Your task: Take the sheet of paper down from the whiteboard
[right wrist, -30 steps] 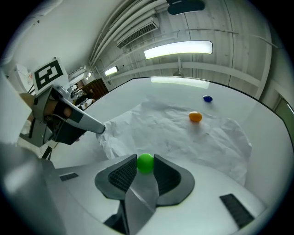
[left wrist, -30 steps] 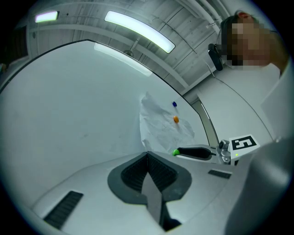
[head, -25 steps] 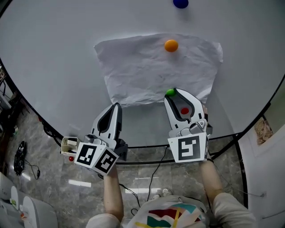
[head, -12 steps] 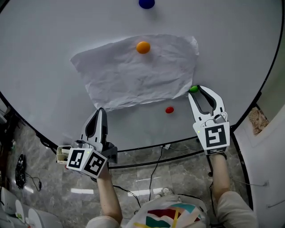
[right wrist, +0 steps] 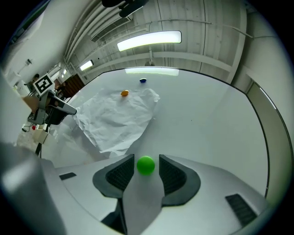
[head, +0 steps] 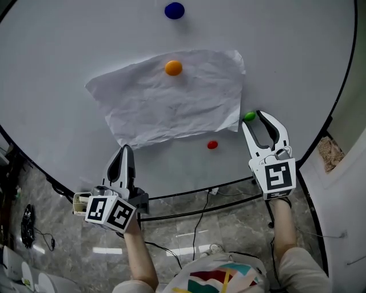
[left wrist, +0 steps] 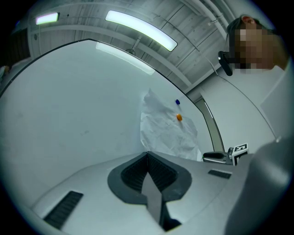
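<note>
A crumpled white sheet of paper hangs on the whiteboard, pinned near its top edge by an orange magnet. My right gripper is just past the sheet's lower right corner. Its jaws are opening around a green magnet, with a gap showing on each side of it. A red magnet sits on the bare board under the sheet, and a blue magnet above it. My left gripper is shut and empty, below the sheet's lower left corner, apart from it.
The board's black frame runs under both grippers, with cables on the marble floor below. The frame's right side passes close to my right gripper. In the left gripper view a person stands at the upper right.
My right gripper carried the green magnet rightward off the sheet's lower edge to beside its right corner. The red magnet now shows uncovered on the board. The left gripper stayed put.
</note>
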